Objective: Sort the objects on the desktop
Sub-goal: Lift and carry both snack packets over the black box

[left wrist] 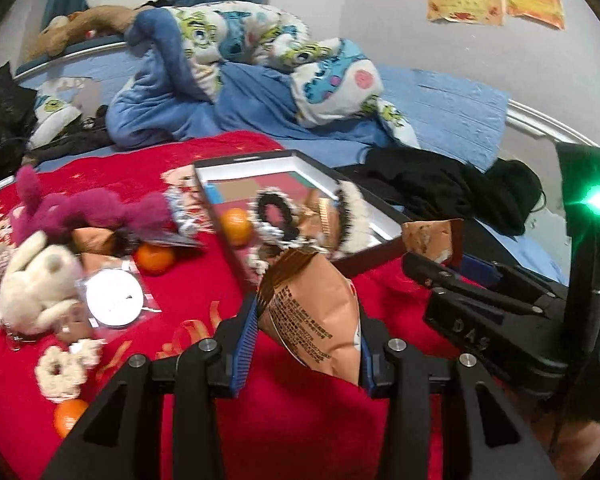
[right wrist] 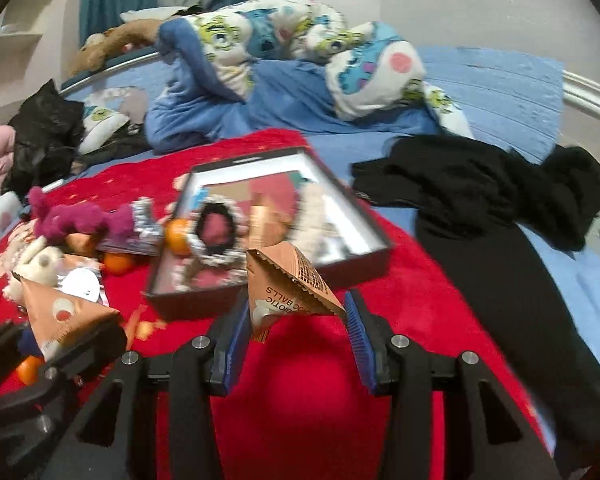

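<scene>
My left gripper (left wrist: 308,320) is shut on an orange-brown snack packet (left wrist: 312,312), held up over the red blanket (left wrist: 300,420). My right gripper (right wrist: 296,304) is shut on a second, similar packet (right wrist: 288,284). Just ahead of both lies a shallow black-rimmed box (left wrist: 252,158) (right wrist: 364,258). It holds a tangerine (left wrist: 236,224), a black-and-white scrunchie (left wrist: 272,216), a fluffy white scrunchie (left wrist: 354,216) and another packet (left wrist: 324,216). In the left wrist view the right gripper (left wrist: 424,268) comes in from the right with its packet (left wrist: 432,236). In the right wrist view the left gripper's packet (right wrist: 64,312) shows at the lower left.
Left of the box lie a magenta plush (left wrist: 72,212), a white plush (left wrist: 40,280), two tangerines (left wrist: 154,258) (left wrist: 70,416), a cream scrunchie (left wrist: 62,368) and a bagged white disc (left wrist: 114,298). Black clothing (right wrist: 480,200) lies to the right. A rumpled blue blanket (right wrist: 220,112) is behind.
</scene>
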A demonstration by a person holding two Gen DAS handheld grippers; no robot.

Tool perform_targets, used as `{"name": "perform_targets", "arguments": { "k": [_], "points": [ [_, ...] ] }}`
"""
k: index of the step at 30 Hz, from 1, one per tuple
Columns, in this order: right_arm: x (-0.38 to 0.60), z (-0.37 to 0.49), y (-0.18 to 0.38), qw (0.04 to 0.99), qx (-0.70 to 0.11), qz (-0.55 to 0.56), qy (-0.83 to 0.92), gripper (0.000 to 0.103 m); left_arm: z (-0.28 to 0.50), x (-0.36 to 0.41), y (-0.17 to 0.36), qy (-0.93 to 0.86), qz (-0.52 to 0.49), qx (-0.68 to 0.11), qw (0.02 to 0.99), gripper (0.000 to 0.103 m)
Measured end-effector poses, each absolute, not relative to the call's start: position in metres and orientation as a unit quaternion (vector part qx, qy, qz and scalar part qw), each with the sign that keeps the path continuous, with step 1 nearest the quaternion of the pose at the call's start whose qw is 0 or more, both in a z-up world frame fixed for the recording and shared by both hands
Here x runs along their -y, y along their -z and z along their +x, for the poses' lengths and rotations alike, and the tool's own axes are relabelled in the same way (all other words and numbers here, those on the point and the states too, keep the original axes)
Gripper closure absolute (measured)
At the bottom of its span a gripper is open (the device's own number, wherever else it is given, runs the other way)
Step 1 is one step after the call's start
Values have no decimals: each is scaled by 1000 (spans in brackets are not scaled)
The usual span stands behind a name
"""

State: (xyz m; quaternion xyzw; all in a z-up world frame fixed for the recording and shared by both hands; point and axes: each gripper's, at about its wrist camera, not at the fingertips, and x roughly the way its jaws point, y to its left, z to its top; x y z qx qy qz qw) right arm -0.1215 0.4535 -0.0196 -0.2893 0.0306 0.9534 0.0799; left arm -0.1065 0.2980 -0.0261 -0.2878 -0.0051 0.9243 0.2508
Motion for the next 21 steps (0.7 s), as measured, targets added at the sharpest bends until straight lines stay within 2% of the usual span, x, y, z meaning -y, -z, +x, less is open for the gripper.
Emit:
{"name": "perform_targets", "arguments": {
  "k": [7, 16, 21],
  "points": [
    [-492, -107, 20, 77, -66, -283, -954, 59, -111, -309, 27, -915, -298, 43, 270, 60],
    [-483, -118, 31, 49, -76, -291, -952, 59, -118, -301, 30, -912, -306, 57, 267, 60],
    [-468, -130, 30, 39, -68, -286, -955, 59, -120, -303, 30, -917, -301, 32, 259, 60]
  ]
}}
